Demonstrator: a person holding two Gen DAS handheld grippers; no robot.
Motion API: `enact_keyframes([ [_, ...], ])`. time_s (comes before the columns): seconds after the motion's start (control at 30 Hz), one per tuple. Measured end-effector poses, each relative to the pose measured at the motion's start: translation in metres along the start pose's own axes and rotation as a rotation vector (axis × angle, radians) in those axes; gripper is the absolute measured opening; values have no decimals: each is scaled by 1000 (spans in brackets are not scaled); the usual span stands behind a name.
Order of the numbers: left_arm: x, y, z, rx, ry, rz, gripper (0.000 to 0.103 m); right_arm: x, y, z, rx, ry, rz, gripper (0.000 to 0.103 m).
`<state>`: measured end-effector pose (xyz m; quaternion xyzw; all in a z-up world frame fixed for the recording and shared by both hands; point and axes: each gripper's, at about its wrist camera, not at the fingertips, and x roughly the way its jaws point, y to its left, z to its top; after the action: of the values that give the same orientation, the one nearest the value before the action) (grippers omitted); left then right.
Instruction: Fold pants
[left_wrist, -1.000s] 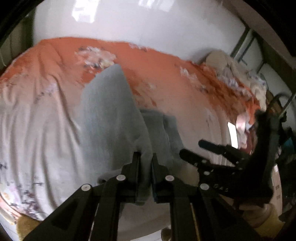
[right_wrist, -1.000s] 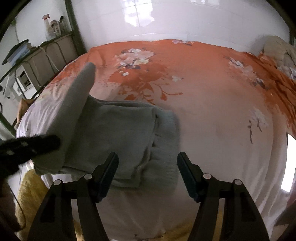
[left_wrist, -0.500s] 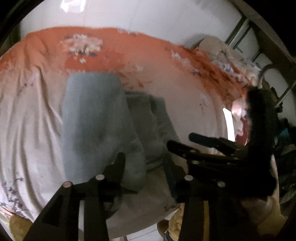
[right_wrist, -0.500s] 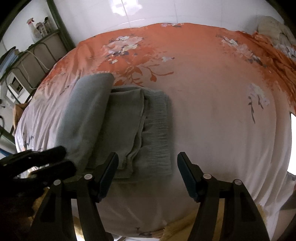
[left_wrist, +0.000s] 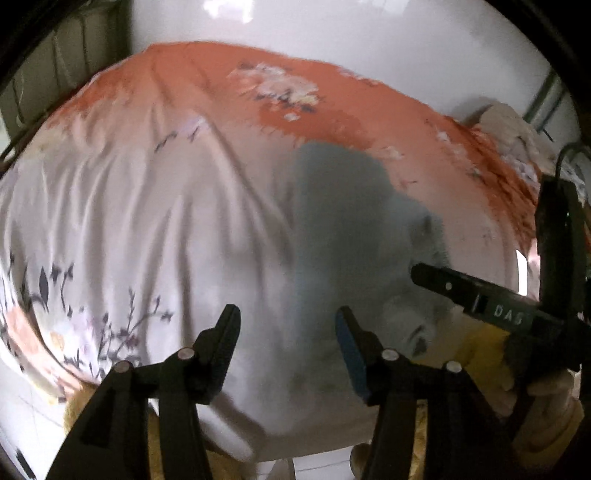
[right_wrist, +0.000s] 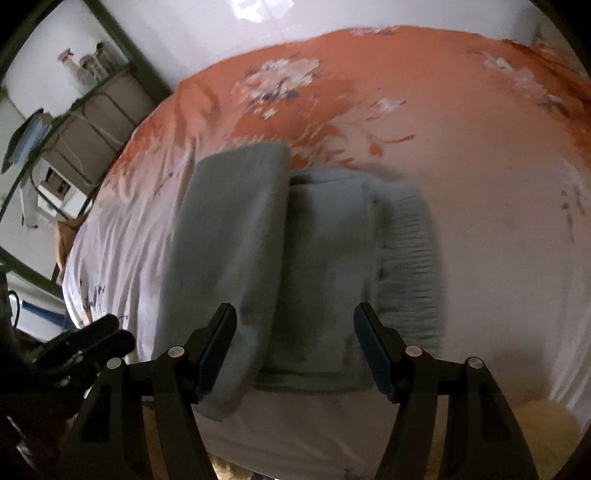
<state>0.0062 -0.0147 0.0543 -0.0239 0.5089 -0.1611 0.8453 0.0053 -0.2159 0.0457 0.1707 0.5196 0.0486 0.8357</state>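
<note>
Grey pants (right_wrist: 295, 266) folded, centre frame on bedspread (right_wrist: 480, 184). Judged soft, light, thick, limp; pinch through stacked layers at near edge. Left gripper (left_wrist: 288, 332) spread, empty. Right gripper (right_wrist: 295, 332) spread, empty.

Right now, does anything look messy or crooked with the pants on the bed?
A little. The grey pants lie folded on the bedsheet, but the left fold bulges and sticks out past the near edge, so the bundle is uneven. Nothing looks spilled or torn.
</note>
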Motion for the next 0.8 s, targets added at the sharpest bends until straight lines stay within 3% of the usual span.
enact_keyframes([
  [0.1,6,8,-7,-9,13,6,56,15,12,1,-37,23,-38,68],
  [0.2,9,14,-8,-27,26,15,56,24,21,3,-52,34,-18,65],
  [0.3,8,20,-8,-36,24,33,56,20,32,4,-81,25,15,17],
  [0.33,7,21,-8,-40,21,35,56,15,39,4,-118,-2,-15,12],
  [0.4,4,24,-8,-50,12,32,56,1,49,4,-178,-56,-30,11],
  [0.6,-2,20,2,-49,0,43,56,-57,38,8,-172,-201,-38,10],
  [0.8,0,-5,18,-25,-15,5,56,-64,6,7,-188,-198,-140,10],
])
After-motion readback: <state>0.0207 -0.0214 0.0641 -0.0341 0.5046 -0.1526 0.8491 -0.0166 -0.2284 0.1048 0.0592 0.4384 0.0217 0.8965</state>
